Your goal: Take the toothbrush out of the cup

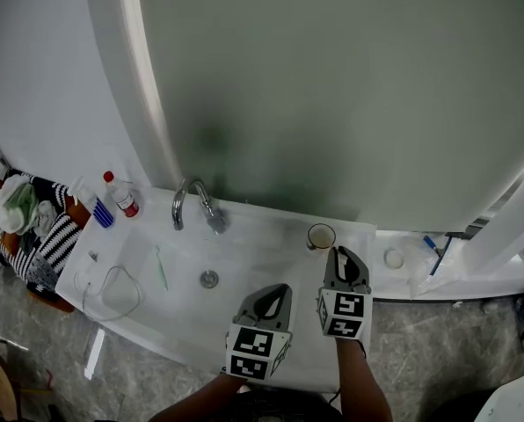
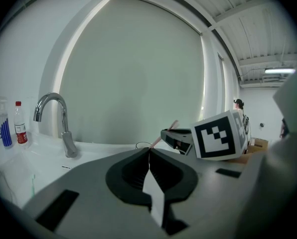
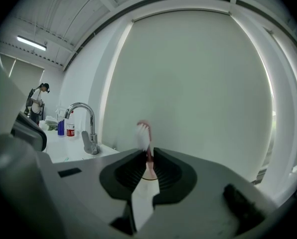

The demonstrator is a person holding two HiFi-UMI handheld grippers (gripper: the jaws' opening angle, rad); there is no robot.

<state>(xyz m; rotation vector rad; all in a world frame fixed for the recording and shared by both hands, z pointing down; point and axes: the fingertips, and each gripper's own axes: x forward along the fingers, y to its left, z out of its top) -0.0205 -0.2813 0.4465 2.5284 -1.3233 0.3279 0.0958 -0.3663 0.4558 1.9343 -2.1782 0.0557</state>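
Observation:
A pink toothbrush [image 3: 144, 136] with white bristles stands upright between the jaws of my right gripper [image 3: 148, 152], which is shut on its handle. The thin rim of the cup [image 3: 148, 179] shows just under it. In the head view the brown cup [image 1: 321, 236] stands on the counter right of the sink, and my right gripper [image 1: 337, 253] hovers just in front of it. My left gripper [image 1: 282, 288] is to its left over the counter's front, jaws shut with nothing in them [image 2: 149, 151]. From there the pink handle [image 2: 166, 132] slants up out of the cup's rim [image 2: 143, 145].
A chrome faucet [image 1: 196, 202] stands behind the white sink [image 1: 244, 262], with a green toothbrush [image 1: 160, 266] and a wire loop [image 1: 112, 290] in the basin. A red-capped bottle [image 1: 121, 193] and a blue spray bottle [image 1: 95, 207] stand far left. A basket of cloths [image 1: 25, 227] sits beyond.

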